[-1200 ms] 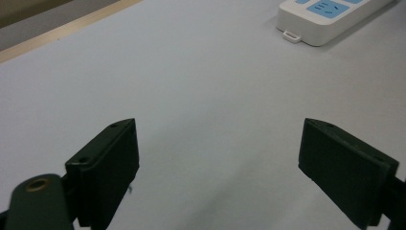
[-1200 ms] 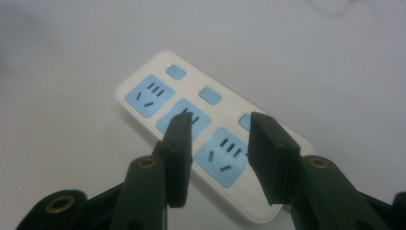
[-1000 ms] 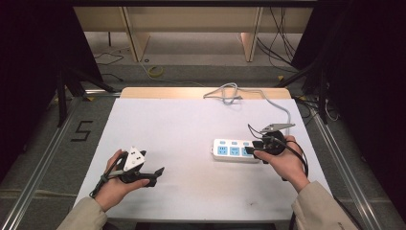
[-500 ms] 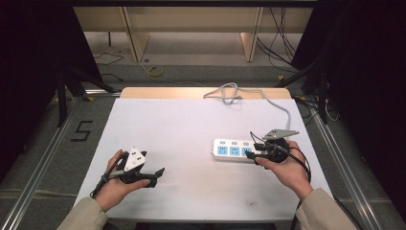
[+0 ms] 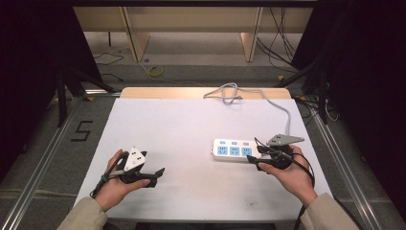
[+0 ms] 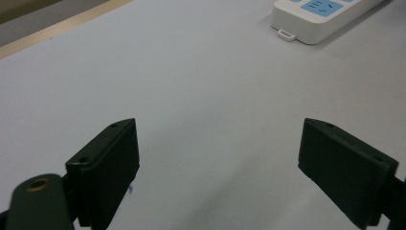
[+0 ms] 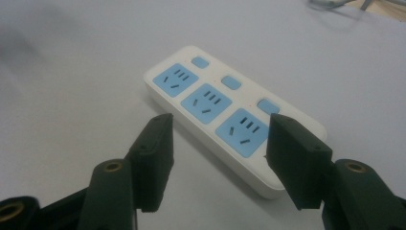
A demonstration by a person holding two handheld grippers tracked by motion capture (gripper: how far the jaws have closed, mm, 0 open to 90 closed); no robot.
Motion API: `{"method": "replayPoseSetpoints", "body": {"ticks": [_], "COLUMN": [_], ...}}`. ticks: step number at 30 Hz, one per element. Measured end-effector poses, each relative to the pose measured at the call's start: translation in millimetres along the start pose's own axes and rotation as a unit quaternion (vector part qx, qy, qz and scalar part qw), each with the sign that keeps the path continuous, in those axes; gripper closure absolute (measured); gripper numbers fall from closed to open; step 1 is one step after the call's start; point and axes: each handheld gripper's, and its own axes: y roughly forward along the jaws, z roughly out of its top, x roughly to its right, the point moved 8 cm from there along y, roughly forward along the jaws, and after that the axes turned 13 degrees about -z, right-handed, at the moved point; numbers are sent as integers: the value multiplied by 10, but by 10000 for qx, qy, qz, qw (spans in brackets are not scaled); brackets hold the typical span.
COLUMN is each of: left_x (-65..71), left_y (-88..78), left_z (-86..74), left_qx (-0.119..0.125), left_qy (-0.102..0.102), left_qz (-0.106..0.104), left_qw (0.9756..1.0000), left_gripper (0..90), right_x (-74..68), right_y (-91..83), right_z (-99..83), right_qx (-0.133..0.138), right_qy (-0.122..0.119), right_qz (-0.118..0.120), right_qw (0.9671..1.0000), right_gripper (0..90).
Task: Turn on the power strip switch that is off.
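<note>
A white power strip (image 5: 234, 150) with three blue sockets lies flat on the right half of the white table (image 5: 182, 124). My right gripper (image 5: 253, 156) hovers at its right end and is open. In the right gripper view its jaws (image 7: 220, 127) have just been opening and straddle the near end of the strip (image 7: 206, 100), with the pads off it. My left gripper (image 5: 155, 173) rests low over the bare table at the front left, open and holding nothing. In the left gripper view its jaws (image 6: 218, 129) stand wide apart, and the strip (image 6: 321, 17) lies far ahead.
The strip's grey cable (image 5: 287, 115) runs along the right side to a loose coil (image 5: 227, 92) at the table's back edge. A wooden lip (image 5: 158, 92) borders that edge. Metal rails flank the table, and a "5" (image 5: 81, 130) is marked on the floor at left.
My right gripper has drawn back a little toward the near edge, off the strip's right end, and its jaws stand wider. The left hand has stayed put.
</note>
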Motion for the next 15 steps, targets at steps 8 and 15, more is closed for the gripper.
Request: {"method": "replayPoseSetpoints", "body": {"ticks": [8,15], "left_x": [18,59], "left_y": [-6,-5], "left_z": [-3,-18], "left_qx": [-19,-40], "left_qy": [38,79], "left_qz": [-55,-176], "left_qw": [10000,9998], "left_gripper": [139,148], "right_x": [-1,18], "right_y": [-63,-121], "right_z": [-25,-79], "right_qx": [204,315], "right_qy": [11,40], "right_qz": [68,123], "right_qw": [9998,9994], "right_gripper": [394,368]}}
